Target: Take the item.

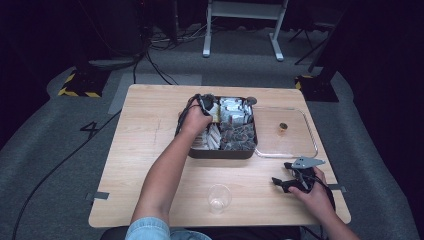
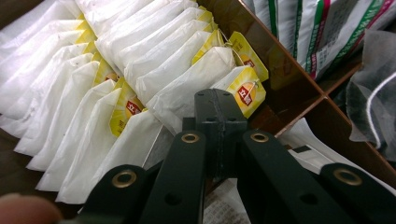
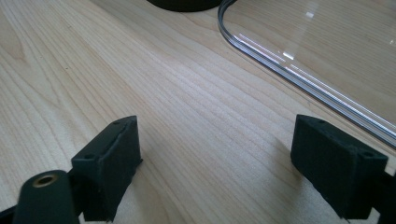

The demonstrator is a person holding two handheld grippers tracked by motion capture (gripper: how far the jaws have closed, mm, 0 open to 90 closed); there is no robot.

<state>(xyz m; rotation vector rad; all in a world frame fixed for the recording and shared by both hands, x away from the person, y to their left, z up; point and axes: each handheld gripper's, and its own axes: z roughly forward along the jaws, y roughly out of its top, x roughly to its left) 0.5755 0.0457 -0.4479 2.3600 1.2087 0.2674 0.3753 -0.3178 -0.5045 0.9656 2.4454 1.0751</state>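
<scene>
**Lifting one tea bag from the box**

The left claw point(image 2: 219, 112) is pressed together among the tea bags point(image 2: 140, 60), apparently pinching one tea bag's edge; a straight, slow lift is advised so neighbours are not dragged. Around it lies the box point(image 1: 222, 153); the cup point(image 1: 219, 198) stands well behind, toward the person. The right claw point(image 3: 224, 163) is spread, resting on the table point(image 3: 187, 93) beside the lid point(image 3: 327, 56).
</scene>
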